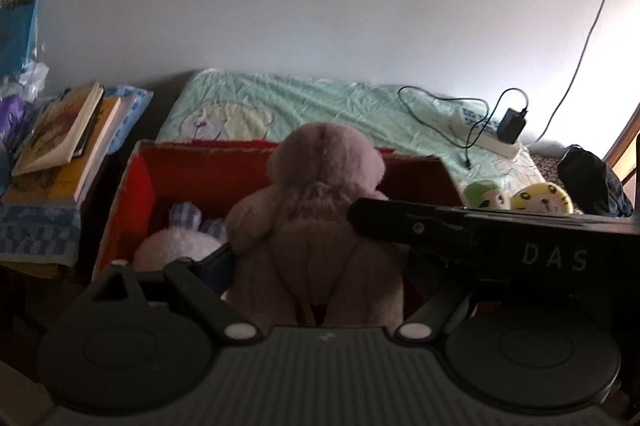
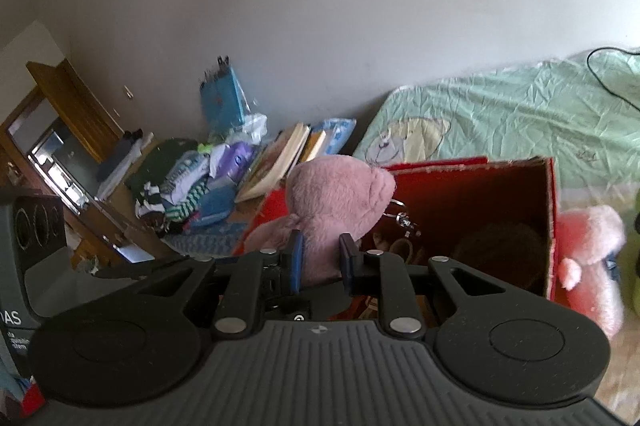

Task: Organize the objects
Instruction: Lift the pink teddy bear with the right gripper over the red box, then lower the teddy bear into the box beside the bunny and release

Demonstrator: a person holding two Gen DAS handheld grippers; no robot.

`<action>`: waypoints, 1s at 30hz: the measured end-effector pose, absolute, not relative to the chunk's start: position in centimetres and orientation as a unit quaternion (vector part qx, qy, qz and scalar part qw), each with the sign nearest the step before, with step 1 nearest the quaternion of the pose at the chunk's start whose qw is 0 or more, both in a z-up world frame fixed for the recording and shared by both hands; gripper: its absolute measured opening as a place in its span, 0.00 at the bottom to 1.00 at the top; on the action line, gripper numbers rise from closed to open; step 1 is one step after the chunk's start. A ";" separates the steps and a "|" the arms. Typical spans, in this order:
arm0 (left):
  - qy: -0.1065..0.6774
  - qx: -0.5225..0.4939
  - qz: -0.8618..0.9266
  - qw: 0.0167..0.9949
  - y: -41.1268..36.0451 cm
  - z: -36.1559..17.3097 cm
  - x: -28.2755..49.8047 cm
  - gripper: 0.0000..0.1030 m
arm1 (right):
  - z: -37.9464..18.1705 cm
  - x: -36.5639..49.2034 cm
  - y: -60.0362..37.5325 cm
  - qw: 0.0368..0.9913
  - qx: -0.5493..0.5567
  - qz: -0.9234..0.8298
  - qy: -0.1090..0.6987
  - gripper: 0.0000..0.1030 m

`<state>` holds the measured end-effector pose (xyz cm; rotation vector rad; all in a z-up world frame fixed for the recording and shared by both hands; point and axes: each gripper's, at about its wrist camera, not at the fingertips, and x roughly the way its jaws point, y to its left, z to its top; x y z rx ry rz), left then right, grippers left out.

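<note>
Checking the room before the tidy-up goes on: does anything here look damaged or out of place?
The red cardboard box has a ragged, frayed top rim. A white power strip with its black adapter lies on the green bedsheet.

A fuzzy mauve plush bear stands upright between the left gripper's fingers and pinched in the right gripper's blue pads, just before the open red box holding a white plush.
</note>
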<state>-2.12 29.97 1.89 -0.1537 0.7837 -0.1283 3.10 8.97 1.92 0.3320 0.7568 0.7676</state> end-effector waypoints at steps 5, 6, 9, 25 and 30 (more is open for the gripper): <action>0.406 -0.077 -0.052 0.909 31.1 -0.3 -0.6 0.82 | 0.1 4.6 10.5 0.836 0.141 0.364 0.386 0.21; 0.411 -0.077 -0.050 0.907 31.4 -0.7 -0.4 0.82 | -0.2 4.8 10.9 0.833 0.139 0.364 0.393 0.21; 0.423 -0.081 -0.044 0.902 32.2 -1.6 0.2 0.82 | -0.9 5.5 11.6 0.827 0.131 0.367 0.406 0.21; 0.439 -0.001 -0.021 0.898 30.5 -2.9 1.2 0.84 | -3.4 7.6 13.4 0.813 0.108 0.325 0.472 0.20; 0.451 0.023 -0.025 0.892 29.5 -3.4 1.1 0.84 | -4.3 7.8 13.6 0.807 0.101 0.311 0.492 0.18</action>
